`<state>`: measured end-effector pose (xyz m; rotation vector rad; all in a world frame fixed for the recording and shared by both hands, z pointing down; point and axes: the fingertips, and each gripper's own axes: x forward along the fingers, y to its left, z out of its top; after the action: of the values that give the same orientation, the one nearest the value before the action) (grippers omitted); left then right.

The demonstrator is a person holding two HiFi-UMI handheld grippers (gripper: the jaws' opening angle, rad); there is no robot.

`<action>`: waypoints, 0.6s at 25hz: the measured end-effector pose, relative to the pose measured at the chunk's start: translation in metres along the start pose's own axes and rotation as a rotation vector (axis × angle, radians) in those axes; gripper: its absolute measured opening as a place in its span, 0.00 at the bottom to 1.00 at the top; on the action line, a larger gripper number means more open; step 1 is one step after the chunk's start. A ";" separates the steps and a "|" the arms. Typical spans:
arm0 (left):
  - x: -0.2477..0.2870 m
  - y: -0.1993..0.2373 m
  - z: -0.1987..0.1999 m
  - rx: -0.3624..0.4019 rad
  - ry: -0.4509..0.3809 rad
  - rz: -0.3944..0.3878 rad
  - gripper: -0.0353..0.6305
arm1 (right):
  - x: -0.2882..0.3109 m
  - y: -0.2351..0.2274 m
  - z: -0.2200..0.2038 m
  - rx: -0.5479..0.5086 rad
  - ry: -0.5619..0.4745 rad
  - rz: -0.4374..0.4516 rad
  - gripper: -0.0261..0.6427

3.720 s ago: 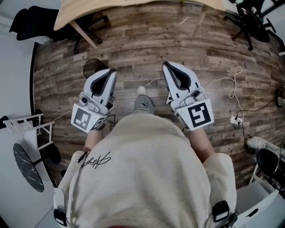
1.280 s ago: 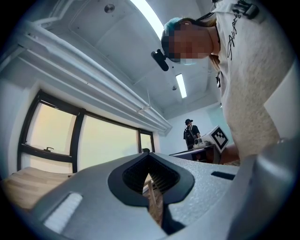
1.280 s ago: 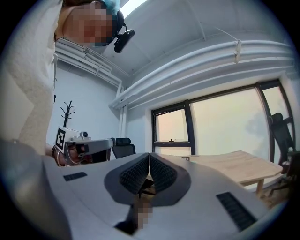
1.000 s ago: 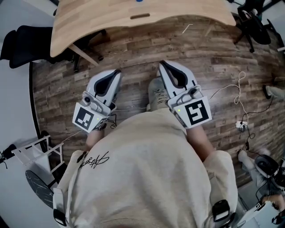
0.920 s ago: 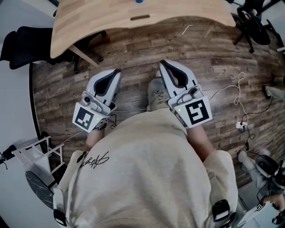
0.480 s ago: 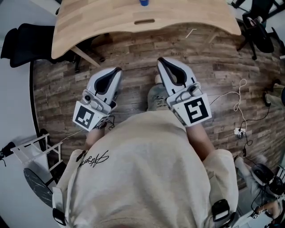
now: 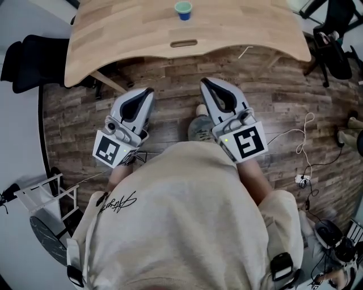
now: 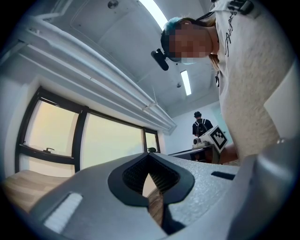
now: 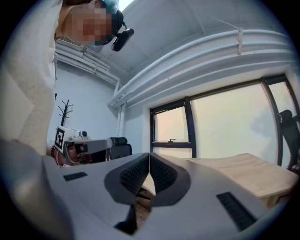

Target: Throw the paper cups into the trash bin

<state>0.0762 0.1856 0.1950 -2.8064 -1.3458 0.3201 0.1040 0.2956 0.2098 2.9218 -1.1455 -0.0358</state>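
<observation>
A blue paper cup [image 7: 183,9] stands upright on the wooden table [image 7: 113,28], near its far edge. Both grippers are held out over the plank floor, short of the table's near edge and well short of the cup. My left gripper [image 7: 148,90] is shut with nothing in it, its tips meeting in the left gripper view [image 8: 149,161]. The right gripper [image 7: 203,82] is likewise shut and empty [image 9: 149,157]. In the right gripper view the table [image 9: 253,173] lies at the right. The cup appears in neither gripper view.
A black chair [image 7: 28,54] stands left of the table and an office chair [image 7: 334,45] to its right. Cables [image 7: 303,153] trail on the floor at the right. A white rack [image 7: 45,192] is at the lower left. Another person [image 8: 201,125] stands far off.
The table has slid further into the head view and the cup now shows on it. Both grippers have come closer to the table's edge, still shut.
</observation>
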 end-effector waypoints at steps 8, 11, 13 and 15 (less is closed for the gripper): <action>0.034 0.044 -0.015 -0.009 0.007 0.025 0.06 | 0.045 -0.038 -0.004 0.006 0.005 0.027 0.06; 0.054 0.056 -0.019 -0.011 0.014 0.046 0.06 | 0.053 -0.061 -0.006 0.011 0.025 0.035 0.06; 0.067 0.064 -0.020 -0.010 0.014 0.052 0.06 | 0.062 -0.076 -0.005 0.005 0.024 0.038 0.06; 0.079 0.074 -0.021 -0.010 0.013 0.058 0.06 | 0.072 -0.088 -0.003 0.003 0.018 0.046 0.06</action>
<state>0.1850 0.2016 0.1940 -2.8550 -1.2689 0.2964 0.2172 0.3112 0.2099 2.8911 -1.2104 -0.0072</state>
